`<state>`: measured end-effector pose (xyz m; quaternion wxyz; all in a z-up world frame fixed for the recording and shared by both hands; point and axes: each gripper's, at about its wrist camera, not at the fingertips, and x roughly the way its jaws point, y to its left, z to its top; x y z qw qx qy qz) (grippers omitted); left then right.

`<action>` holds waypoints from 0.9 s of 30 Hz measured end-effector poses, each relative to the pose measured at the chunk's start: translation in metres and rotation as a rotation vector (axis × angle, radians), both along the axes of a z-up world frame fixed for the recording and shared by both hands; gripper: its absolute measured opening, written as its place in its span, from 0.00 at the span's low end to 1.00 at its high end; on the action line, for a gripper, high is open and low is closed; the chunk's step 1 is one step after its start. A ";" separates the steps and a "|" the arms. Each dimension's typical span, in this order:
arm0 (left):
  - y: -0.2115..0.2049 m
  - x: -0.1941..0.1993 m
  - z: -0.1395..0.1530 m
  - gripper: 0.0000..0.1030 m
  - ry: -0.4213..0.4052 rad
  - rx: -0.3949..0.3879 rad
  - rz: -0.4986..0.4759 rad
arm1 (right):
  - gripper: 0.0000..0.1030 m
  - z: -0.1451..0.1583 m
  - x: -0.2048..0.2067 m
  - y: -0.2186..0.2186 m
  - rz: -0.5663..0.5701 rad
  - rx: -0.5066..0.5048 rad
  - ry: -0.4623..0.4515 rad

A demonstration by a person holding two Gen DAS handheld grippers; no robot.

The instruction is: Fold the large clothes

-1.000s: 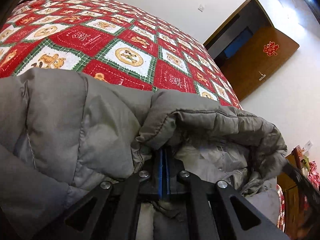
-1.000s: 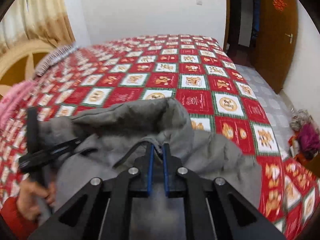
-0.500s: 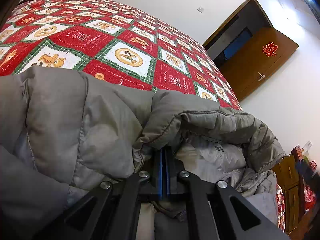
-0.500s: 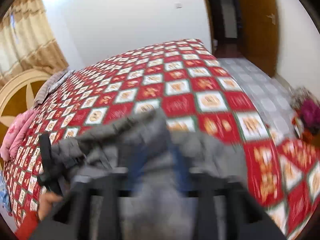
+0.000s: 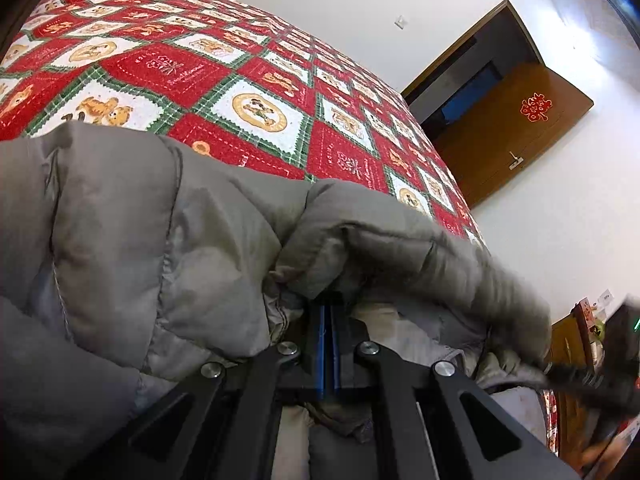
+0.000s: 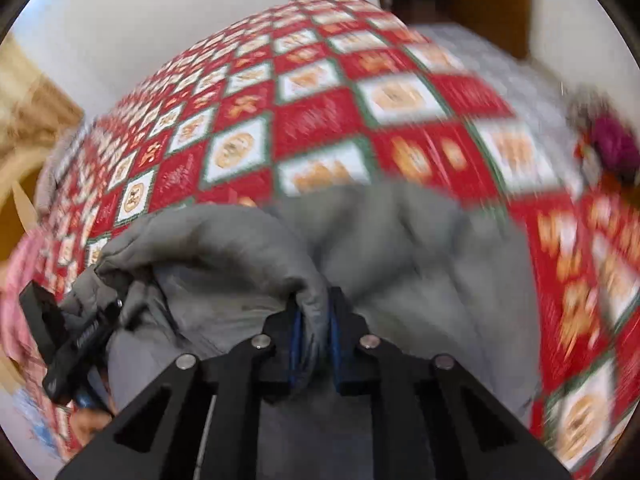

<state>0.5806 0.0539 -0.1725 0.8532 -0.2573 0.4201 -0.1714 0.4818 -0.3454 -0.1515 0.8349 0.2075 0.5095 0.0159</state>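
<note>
We see a bed (image 5: pixel 248 80) spread with a quilt of red and white squares edged in green plaid, the white squares printed with bears and round gingerbread figures. On its near part lies a grey padded coat (image 5: pixel 132 232), bunched and folded over itself, its paler lining showing at the fold. Beyond the coat the quilt (image 6: pixel 320 116) runs flat toward the wall. At the bed's far left edge something pink (image 6: pixel 16 280) sits, too blurred to name.

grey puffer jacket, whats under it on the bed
The grey puffer jacket lies on a red, white and green patchwork bedspread, which shows beyond its far edge. Whatever is directly beneath the jacket is covered by its bulk.
</note>
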 end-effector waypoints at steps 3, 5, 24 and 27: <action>-0.001 0.000 0.000 0.02 -0.002 0.007 0.001 | 0.09 -0.025 -0.009 -0.003 0.033 0.006 -0.110; 0.001 -0.001 0.000 0.02 -0.002 0.000 0.002 | 0.11 -0.022 -0.011 0.009 0.084 -0.106 -0.188; 0.004 0.000 -0.003 0.02 -0.006 -0.017 0.004 | 0.48 0.043 0.044 0.031 -0.142 0.026 -0.157; 0.005 -0.001 -0.002 0.02 -0.007 -0.028 0.004 | 0.45 -0.003 0.026 0.055 0.047 -0.114 -0.051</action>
